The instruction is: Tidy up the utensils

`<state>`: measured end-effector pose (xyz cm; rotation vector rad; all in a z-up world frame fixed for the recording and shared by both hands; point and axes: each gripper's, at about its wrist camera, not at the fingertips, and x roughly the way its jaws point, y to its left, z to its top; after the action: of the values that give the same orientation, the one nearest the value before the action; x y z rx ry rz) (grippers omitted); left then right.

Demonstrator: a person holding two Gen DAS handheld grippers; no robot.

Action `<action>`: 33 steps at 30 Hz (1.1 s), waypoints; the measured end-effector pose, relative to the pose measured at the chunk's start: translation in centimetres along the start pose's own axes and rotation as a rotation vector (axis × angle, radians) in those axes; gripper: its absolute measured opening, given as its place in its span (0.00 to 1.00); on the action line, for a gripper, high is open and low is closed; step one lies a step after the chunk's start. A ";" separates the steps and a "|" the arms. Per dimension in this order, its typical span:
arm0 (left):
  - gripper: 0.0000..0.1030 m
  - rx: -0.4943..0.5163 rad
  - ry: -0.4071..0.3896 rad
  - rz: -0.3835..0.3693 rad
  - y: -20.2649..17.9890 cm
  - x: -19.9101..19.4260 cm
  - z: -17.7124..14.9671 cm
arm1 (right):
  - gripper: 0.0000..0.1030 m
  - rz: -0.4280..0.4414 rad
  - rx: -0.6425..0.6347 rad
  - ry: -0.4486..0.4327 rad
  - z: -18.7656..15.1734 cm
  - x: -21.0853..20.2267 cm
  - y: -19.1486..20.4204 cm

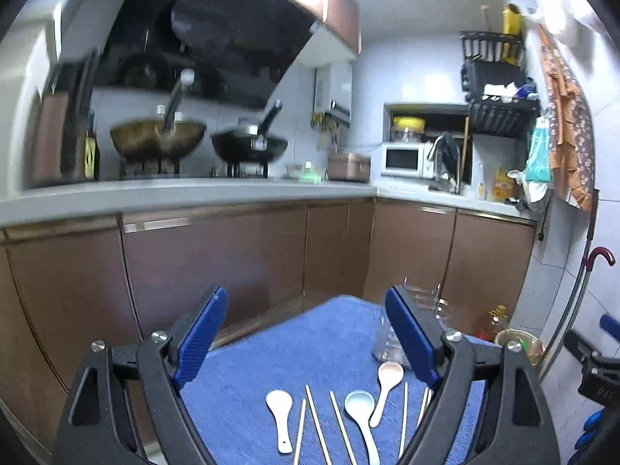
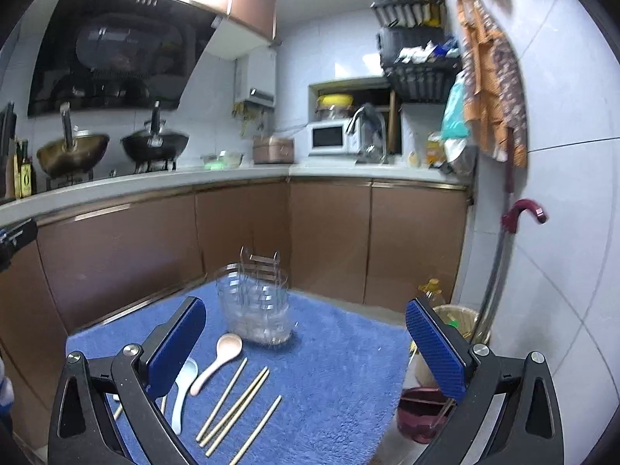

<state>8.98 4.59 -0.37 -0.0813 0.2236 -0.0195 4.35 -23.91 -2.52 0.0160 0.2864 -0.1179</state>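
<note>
A blue towel (image 1: 310, 348) (image 2: 329, 368) covers a small table. On it lie a white spoon (image 1: 281, 418), a light blue spoon (image 1: 360, 414) (image 2: 183, 391), a pink spoon (image 1: 385, 387) (image 2: 217, 360) and several wooden chopsticks (image 1: 317, 426) (image 2: 236, 407). A clear plastic utensil holder (image 2: 255, 302) (image 1: 387, 341) stands upright behind them. My left gripper (image 1: 306, 341) is open and empty above the utensils. My right gripper (image 2: 306, 348) is open and empty, above the towel to the right of the spoons.
Brown cabinets (image 2: 232, 232) and a counter with woks (image 1: 159, 139) and a microwave (image 2: 329, 137) lie behind. A bin (image 2: 457, 321), a red bucket (image 2: 422, 410) and an oil bottle (image 2: 430, 286) stand on the floor to the right. A cane (image 2: 500, 263) leans on the wall.
</note>
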 end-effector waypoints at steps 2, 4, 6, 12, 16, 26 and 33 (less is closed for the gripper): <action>0.81 -0.017 0.079 -0.046 0.6 1.8 -0.5 | 1.00 0.023 0.007 0.059 -0.3 1.6 -0.1; 0.81 -0.048 0.156 -0.070 1.5 3.8 -1.3 | 1.00 0.057 0.023 0.129 -0.7 3.4 -0.4; 0.81 -0.087 0.276 -0.069 2.6 6.5 -2.4 | 1.00 0.070 0.029 0.203 -1.4 5.3 -0.6; 0.80 -0.138 0.584 -0.064 5.2 13.5 -7.0 | 0.90 0.245 0.191 0.514 -5.3 12.3 -2.0; 0.79 -0.115 0.685 -0.053 5.6 16.3 -9.3 | 0.54 0.286 0.278 0.700 -8.3 16.7 -2.8; 0.56 -0.201 0.888 -0.096 8.3 22.7 -13.3 | 0.29 0.263 0.272 0.912 -12.3 22.0 -2.0; 0.49 -0.213 0.968 -0.123 7.8 25.4 -14.5 | 0.24 0.263 0.216 0.949 -12.2 22.7 -1.0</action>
<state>30.62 10.55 -20.67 -0.2969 1.1885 -0.1592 22.46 -27.09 -20.65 0.3297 1.2135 0.1327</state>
